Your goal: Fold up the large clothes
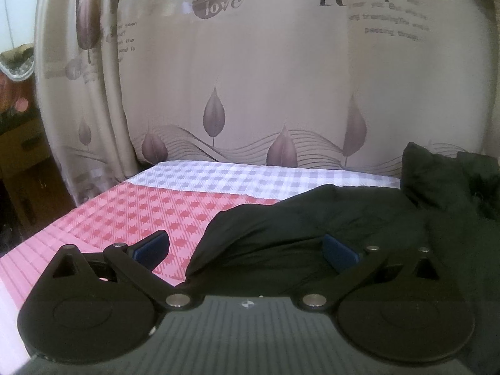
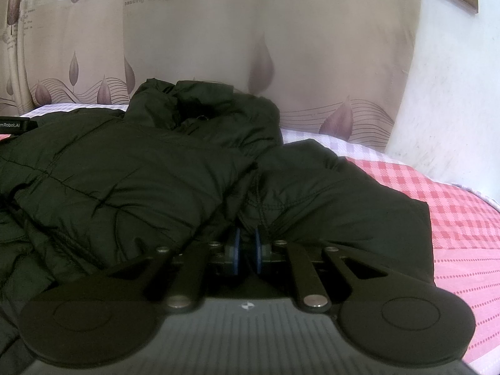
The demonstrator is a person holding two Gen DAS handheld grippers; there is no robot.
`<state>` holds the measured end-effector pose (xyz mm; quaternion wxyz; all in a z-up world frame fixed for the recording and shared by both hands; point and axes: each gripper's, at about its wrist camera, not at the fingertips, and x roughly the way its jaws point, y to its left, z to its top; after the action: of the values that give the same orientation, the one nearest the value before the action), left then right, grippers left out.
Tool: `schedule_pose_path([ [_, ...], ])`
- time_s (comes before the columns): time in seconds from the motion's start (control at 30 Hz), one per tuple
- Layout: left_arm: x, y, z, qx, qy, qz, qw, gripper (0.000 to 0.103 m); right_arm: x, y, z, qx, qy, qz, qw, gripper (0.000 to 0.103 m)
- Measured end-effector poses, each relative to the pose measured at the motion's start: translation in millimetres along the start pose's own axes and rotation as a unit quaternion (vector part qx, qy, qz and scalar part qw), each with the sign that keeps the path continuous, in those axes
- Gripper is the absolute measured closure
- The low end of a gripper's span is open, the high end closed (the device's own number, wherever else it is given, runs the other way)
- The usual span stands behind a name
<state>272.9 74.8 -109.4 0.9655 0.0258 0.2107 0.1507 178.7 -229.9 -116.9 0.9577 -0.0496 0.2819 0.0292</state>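
Risk: my right gripper [image 2: 247,247] pinches only a thin jacket [image 2: 131,168] fold, could slip; left gripper [image 1: 245,248] gapes.

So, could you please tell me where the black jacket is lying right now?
The black jacket lies on the checked bedsheet before the leaf-print curtain; the right gripper pinches its near edge.

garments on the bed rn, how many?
1: a black padded jacket spread across the pink-and-white checked bedsheet. Right gripper is shut on its fabric; left gripper is open at its edge. Others may be hidden.
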Motion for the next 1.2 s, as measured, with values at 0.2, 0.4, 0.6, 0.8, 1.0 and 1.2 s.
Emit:
schedule_pose_path([
  [0.2,-2,-1,0,0.007,-0.006,0.001,1.0,0.0,0,0,0,0.0,0.0,0.0,1.0,0.094],
  [0.4,-5,-3,0,0.015,-0.012,0.003,0.9998,0.0,0,0,0,0.0,0.0,0.0,1.0,0.094],
  [0.6,-5,-3,0,0.017,-0.014,0.003,0.9997,0.0,0,1,0,0.0,0.0,-0.001,1.0,0.094],
  [0.8,-5,-4,0,0.016,-0.014,0.004,0.9998,0.0,0,1,0,0.0,-0.001,-0.002,1.0,0.094],
  [1.0,-1,1,1,-0.002,-0.003,-0.008,1.0,0.0,0,2,0,-0.001,0.0,-0.004,1.0,0.094],
  [1.2,-6,24,0,-0.061,-0.007,-0.038,0.9974,0.0,0,5,2,-0.011,0.003,-0.014,1.0,0.094],
])
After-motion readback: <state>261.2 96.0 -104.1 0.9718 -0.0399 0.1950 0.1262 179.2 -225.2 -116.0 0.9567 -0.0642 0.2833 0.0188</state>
